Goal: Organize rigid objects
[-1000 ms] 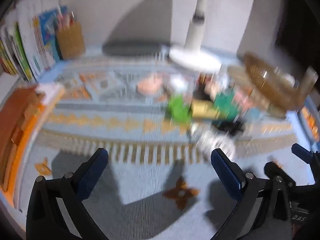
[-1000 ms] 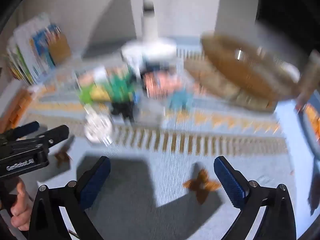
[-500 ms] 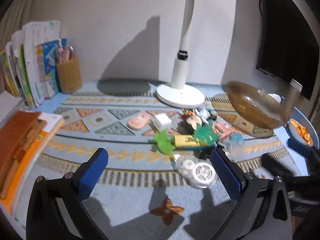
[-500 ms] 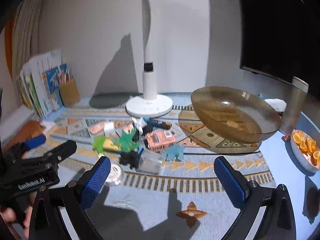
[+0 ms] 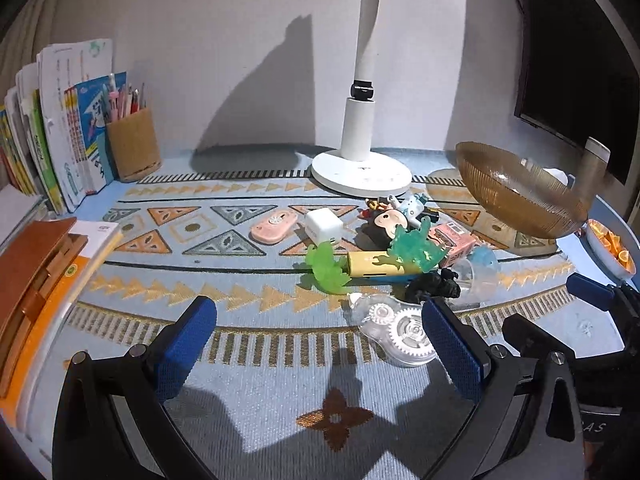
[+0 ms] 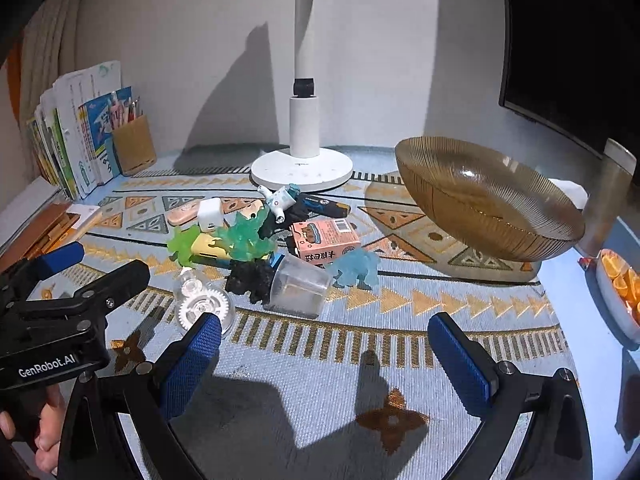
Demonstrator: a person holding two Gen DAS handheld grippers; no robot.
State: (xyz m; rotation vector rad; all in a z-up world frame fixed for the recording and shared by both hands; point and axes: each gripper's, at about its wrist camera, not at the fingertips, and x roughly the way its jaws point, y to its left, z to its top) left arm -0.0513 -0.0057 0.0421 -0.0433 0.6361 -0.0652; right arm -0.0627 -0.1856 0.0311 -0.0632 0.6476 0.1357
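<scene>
A heap of small rigid items lies mid-table: green plastic dinosaurs point(image 5: 328, 270), a yellow case point(image 5: 372, 264), a clear tape dispenser with gears point(image 5: 400, 330), a black figure point(image 6: 252, 274), a clear cup point(image 6: 298, 286), a pink box point(image 6: 324, 240), a blue dinosaur point(image 6: 358, 268), a white charger cube point(image 5: 323, 226). An amber glass bowl point(image 6: 488, 196) stands at the right. My left gripper point(image 5: 320, 348) is open, just short of the tape dispenser. My right gripper point(image 6: 324, 360) is open, in front of the cup, holding nothing.
A white lamp base point(image 5: 360, 174) stands behind the heap. Books point(image 5: 52, 128) and a pen holder point(image 5: 132, 144) line the back left, with an orange notebook stack point(image 5: 40, 276) at the left edge. A dish of orange slices point(image 6: 618, 280) sits far right.
Both grippers have drawn back and steadied; the blur is gone and the heap now sits farther ahead. Both stay open and hold nothing.
</scene>
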